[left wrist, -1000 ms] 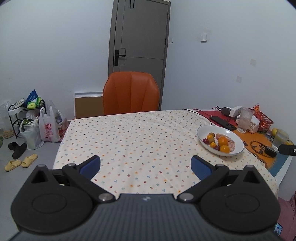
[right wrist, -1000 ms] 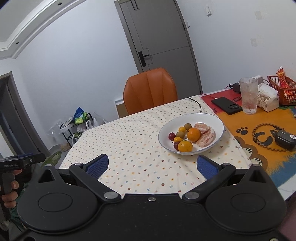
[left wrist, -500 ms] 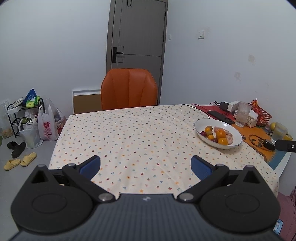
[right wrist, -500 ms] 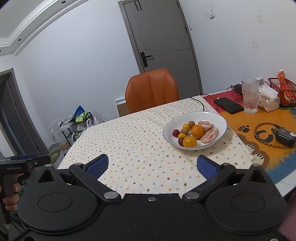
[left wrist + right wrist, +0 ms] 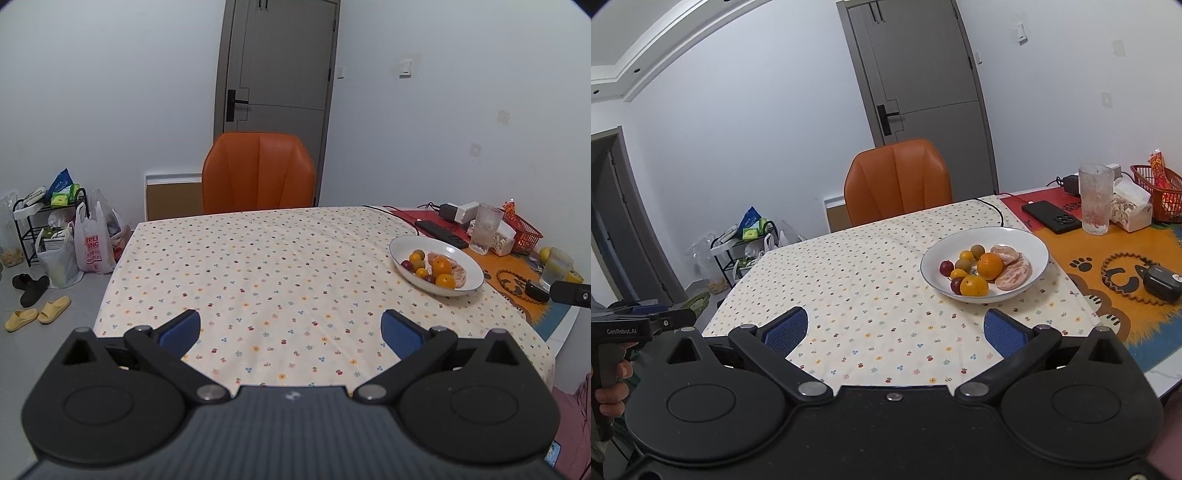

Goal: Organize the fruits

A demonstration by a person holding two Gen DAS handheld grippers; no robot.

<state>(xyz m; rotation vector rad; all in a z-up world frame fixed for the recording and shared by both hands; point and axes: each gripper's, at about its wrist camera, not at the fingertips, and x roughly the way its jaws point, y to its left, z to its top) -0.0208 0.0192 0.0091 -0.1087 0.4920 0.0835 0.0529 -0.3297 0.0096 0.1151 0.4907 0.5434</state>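
A white bowl (image 5: 1030,242) (image 5: 402,246) stands on the floral tablecloth at the right side of the table. It holds two oranges (image 5: 989,266), peeled orange halves (image 5: 1014,273), dark red plums (image 5: 946,267) and several small yellow-brown fruits. My right gripper (image 5: 895,328) is open and empty above the table's near edge, the bowl just ahead and to its right. My left gripper (image 5: 291,330) is open and empty too, over the cloth's near part, with the bowl far to its right. The left gripper's handle (image 5: 624,332), held by a hand, shows in the right wrist view.
An orange chair (image 5: 258,173) stands at the far side before a grey door. Right of the bowl lie a phone (image 5: 1051,217), a glass (image 5: 1095,199), a tissue box, a red basket (image 5: 1156,190) and a black device (image 5: 1161,282) on an orange mat. Bags, a rack and slippers (image 5: 37,312) are on the floor at left.
Both grippers have drawn back and lifted slightly from the table, so the bowl looks smaller and farther. Both stay open and empty.
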